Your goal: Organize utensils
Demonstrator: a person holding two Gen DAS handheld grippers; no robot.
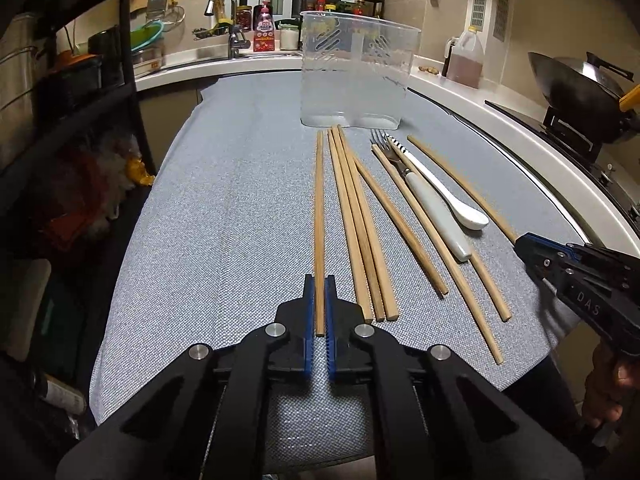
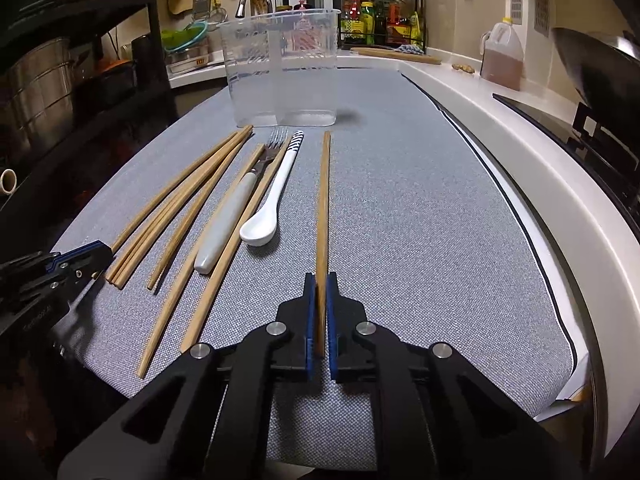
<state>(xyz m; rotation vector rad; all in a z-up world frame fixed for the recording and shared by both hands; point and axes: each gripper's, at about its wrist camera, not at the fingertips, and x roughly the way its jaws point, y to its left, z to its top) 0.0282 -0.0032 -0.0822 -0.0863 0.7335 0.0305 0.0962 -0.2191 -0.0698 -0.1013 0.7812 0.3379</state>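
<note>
Chopsticks: each gripper is closed on the near end of one. Left gripper [image 1: 319, 280] pinches the leftmost chopstick [image 1: 319, 216], right gripper [image 2: 320, 278] the rightmost chopstick [image 2: 324, 200]. Both long axes run straight ahead toward the clear plastic holder [image 1: 354, 76]. Sticks are slim round wood; the grey cloth [image 1: 224, 216] is woven.

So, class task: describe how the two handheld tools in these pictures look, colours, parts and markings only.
Both match: the left tool and right tool have black angular linkage arms, round silver pivot pins and blue ribbed finger pads. White lettering marks the right tool's body in the left view.
</note>
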